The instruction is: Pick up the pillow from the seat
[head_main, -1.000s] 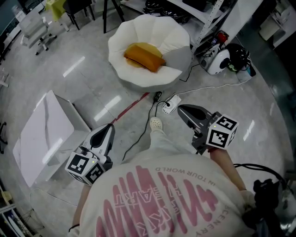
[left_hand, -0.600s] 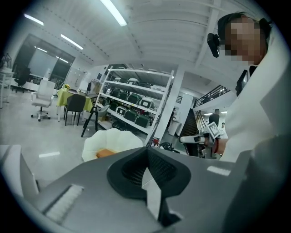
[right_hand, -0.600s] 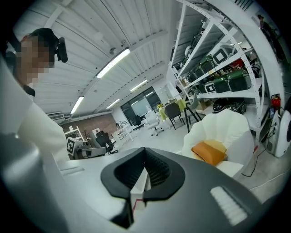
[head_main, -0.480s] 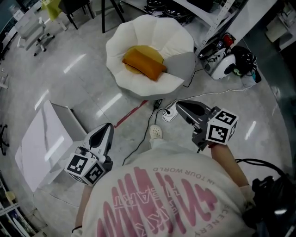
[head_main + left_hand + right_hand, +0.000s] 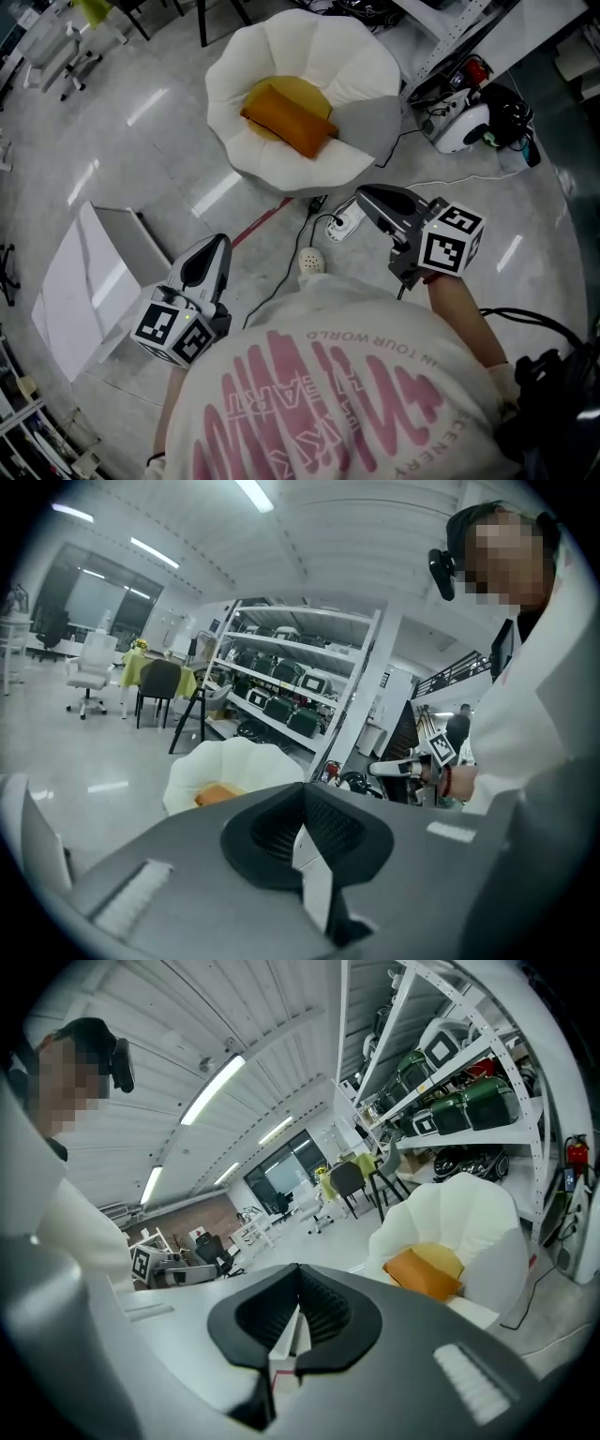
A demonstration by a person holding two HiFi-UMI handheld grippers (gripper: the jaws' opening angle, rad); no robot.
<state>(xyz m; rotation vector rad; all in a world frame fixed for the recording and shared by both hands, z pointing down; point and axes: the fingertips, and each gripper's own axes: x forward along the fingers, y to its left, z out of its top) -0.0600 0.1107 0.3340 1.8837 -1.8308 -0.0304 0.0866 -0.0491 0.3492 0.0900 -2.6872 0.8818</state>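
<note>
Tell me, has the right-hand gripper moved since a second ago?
Yes. The right gripper has advanced toward the white petal-shaped seat: the gap to its near rim has almost closed in the head view.

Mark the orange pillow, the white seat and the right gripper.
orange pillow [image 5: 291, 120]: head view, middle of its top.
white seat [image 5: 352, 70]: head view, bare cushion at upper right.
right gripper [image 5: 364, 195]: head view, tip of its shut jaws.
</note>
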